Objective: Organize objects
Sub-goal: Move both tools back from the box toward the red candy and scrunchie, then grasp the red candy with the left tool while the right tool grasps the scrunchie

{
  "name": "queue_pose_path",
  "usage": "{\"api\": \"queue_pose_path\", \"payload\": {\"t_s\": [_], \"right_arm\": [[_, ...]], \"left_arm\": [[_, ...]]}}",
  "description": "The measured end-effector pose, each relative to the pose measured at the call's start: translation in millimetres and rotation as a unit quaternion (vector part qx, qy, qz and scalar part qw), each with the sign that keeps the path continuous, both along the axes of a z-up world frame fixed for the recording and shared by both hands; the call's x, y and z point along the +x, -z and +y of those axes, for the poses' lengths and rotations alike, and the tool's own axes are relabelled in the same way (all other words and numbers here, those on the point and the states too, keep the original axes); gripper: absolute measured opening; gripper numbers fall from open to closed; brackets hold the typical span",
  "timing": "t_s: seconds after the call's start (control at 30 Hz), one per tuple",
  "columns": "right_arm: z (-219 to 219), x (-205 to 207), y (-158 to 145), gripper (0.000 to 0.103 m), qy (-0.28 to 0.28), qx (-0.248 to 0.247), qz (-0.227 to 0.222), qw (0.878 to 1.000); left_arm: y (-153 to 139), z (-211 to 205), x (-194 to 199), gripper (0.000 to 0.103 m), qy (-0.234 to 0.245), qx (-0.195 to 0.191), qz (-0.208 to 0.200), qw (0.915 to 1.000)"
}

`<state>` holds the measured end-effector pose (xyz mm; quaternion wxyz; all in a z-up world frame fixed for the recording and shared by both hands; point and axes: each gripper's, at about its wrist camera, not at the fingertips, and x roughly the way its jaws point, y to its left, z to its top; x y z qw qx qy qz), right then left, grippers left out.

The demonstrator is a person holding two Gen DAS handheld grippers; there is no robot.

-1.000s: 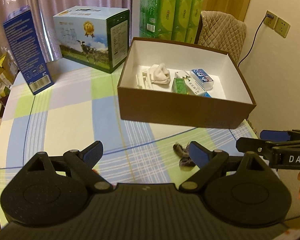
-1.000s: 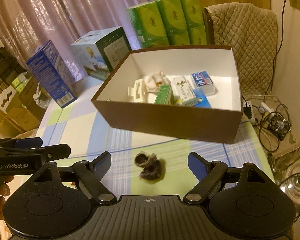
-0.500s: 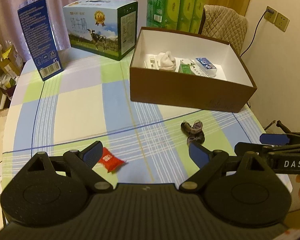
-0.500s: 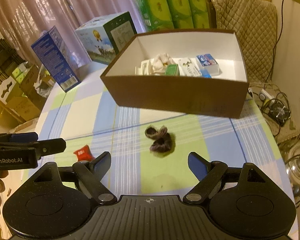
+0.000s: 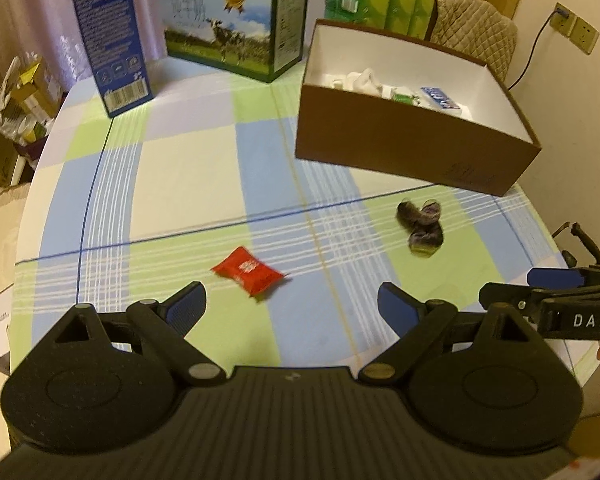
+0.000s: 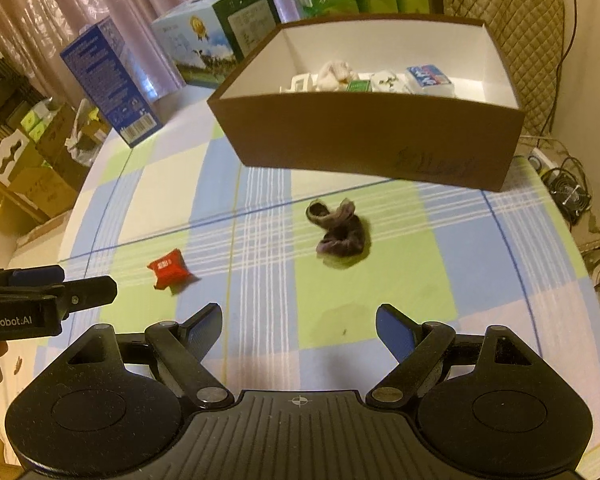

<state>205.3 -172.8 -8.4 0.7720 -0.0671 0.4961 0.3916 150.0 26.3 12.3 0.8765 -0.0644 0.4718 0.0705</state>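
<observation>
From the left gripper, jaws spread and empty, a red packet lies just ahead on the tablecloth; the brown box half hides its contents. From the right gripper, likewise spread, a blurry dark sock lies before the box.

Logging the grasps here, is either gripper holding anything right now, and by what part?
Nothing is held. The left gripper and right gripper are both open and empty; the red packet and dark sock lie loose on the tablecloth.
</observation>
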Motion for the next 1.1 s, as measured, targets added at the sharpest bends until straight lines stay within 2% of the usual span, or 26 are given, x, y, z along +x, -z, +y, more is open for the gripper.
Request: {"api": "queue_pose_path", "payload": {"t_s": [0.43,0.77,0.93,1.1], "right_arm": [[14,8,29,0.081,-0.007,-0.024,-0.002,1.0],[25,27,50,0.081,-0.013,-0.04,-0.002,0.999],[29,38,56,0.081,-0.006,-0.047,0.003,0.999],[30,48,61,0.081,0.0,-0.052,0.008,0.999]], "left_arm": [[41,23,5,0.091,-0.025,-0.017,0.023,0.9993],[69,35,17,0.09,-0.032,-0.016,0.01,0.9993],[84,39,30,0.09,-0.041,-0.015,0.024,0.9988],[95,46,50,0.084,-0.062,-0.025,0.041,0.9969]]}}
